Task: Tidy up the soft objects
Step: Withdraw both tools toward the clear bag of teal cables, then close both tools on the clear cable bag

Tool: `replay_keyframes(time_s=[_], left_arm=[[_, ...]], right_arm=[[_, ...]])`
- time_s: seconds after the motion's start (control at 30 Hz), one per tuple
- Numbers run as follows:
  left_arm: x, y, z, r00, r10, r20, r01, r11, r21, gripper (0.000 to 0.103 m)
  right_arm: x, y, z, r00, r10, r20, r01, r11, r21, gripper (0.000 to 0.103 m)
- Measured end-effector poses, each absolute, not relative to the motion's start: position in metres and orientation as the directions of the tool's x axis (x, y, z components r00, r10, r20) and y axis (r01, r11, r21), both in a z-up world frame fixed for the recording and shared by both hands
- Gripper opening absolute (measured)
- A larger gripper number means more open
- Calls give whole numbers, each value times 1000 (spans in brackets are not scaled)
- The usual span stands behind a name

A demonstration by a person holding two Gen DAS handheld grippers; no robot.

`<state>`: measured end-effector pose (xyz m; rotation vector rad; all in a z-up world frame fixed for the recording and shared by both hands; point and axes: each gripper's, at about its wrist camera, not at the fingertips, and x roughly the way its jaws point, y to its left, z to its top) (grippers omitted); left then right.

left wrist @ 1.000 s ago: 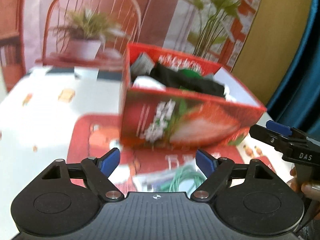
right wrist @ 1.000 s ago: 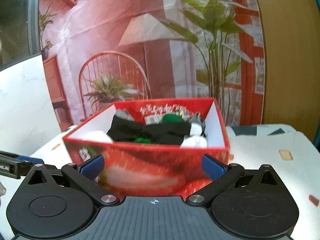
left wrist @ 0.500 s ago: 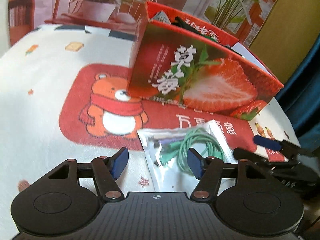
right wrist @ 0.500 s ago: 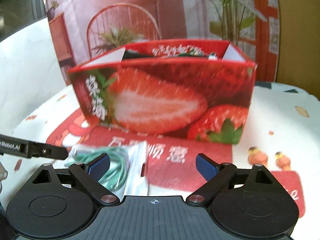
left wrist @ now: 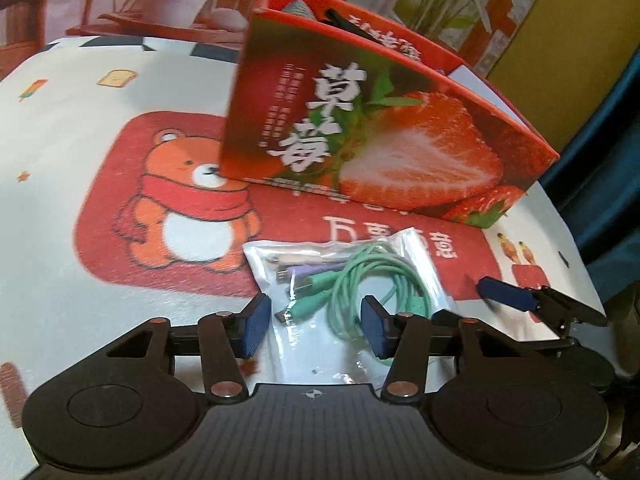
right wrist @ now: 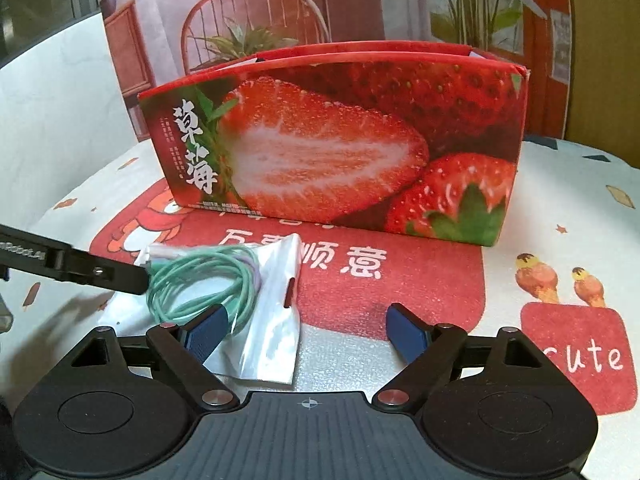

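Note:
A clear plastic bag (left wrist: 316, 280) with a coiled green cable and purple plugs lies on the red bear mat in front of a red strawberry box (left wrist: 380, 148). My left gripper (left wrist: 316, 326) is open, low over the bag's near end, its blue pads on either side of the cable. The bag (right wrist: 276, 304) also shows in the right wrist view, left of centre. My right gripper (right wrist: 308, 330) is open and empty, its left pad over the bag's edge. The box (right wrist: 340, 140) stands just beyond; its contents are mostly hidden.
The red bear mat (left wrist: 160, 208) lies on a white patterned tablecloth (left wrist: 60, 120). A printed backdrop with chair and plants stands behind the box. A blue curtain (left wrist: 612, 140) hangs at the right. The left gripper's finger (right wrist: 72, 266) reaches in from the left.
Both grippers have dropped from box-top height to just above the mat. The left gripper has moved closer over the cable bag and its jaws have narrowed somewhat.

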<state>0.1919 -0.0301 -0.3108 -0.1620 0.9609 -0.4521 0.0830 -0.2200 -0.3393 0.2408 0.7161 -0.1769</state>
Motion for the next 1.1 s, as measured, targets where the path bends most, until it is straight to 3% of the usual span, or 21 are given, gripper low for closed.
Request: replay_keyframes(time_s=[0.13, 0.27, 0.73, 1.1], left_arm=[[189, -46, -313, 463, -492, -737, 344, 866, -362, 52], [179, -58, -314, 480, -479, -735, 382, 868, -315, 51], [182, -45, -319, 480, -510, -714, 333, 858, -390, 48], [183, -40, -320, 480, -525, -703, 316, 851, -420, 48]], right_arm=[[82, -220, -340, 746, -71, -663, 235, 958, 163, 86], [82, -222, -340, 750, -59, -659, 225, 960, 169, 87], [83, -225, -339, 750, -35, -660, 221, 955, 200, 89], [95, -222, -334, 725, 115, -679, 100, 958, 268, 84]])
